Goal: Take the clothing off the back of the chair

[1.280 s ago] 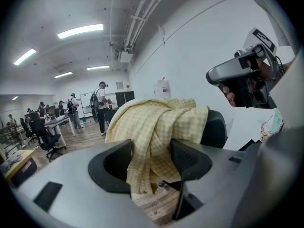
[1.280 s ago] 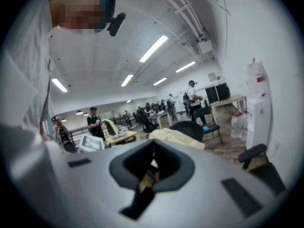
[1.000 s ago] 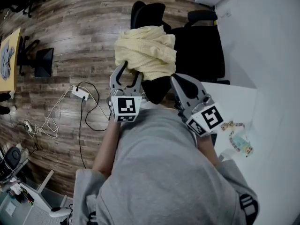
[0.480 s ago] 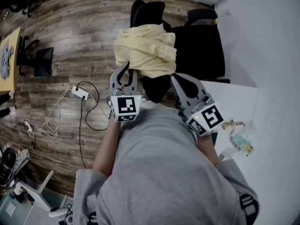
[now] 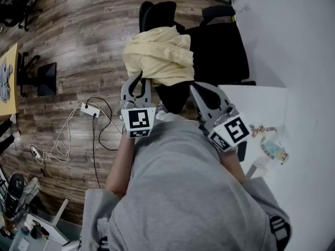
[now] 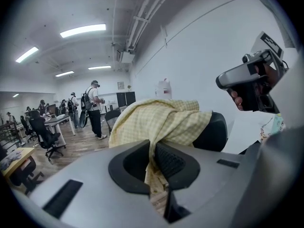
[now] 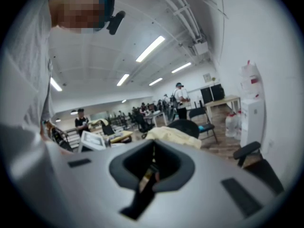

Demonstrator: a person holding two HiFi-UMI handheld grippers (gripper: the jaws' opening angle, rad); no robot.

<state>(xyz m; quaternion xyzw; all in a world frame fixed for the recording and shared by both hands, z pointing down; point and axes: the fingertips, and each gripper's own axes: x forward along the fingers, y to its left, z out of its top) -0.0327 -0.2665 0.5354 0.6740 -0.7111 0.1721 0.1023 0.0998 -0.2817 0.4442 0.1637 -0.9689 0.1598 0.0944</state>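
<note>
Head view. The yellow checked clothing point(image 5: 159, 54) is draped over the back of a black office chair point(image 5: 220, 51), at about 12 o'clock from the person, above the wooden floor point(image 5: 78, 46). The left gripper point(image 5: 141, 80) meets the garment's lower hem at its 7 o'clock edge. In the left gripper view its jaws are closing, almost together, with a fold of the yellow fabric running down between them. The right gripper point(image 5: 196, 88) lies at 3 o'clock from the left one, just beside the chair back and apart from the cloth. Its jaws stand together with nothing in them. A white desk point(image 5: 261, 103) lies at 3 o'clock.
</note>
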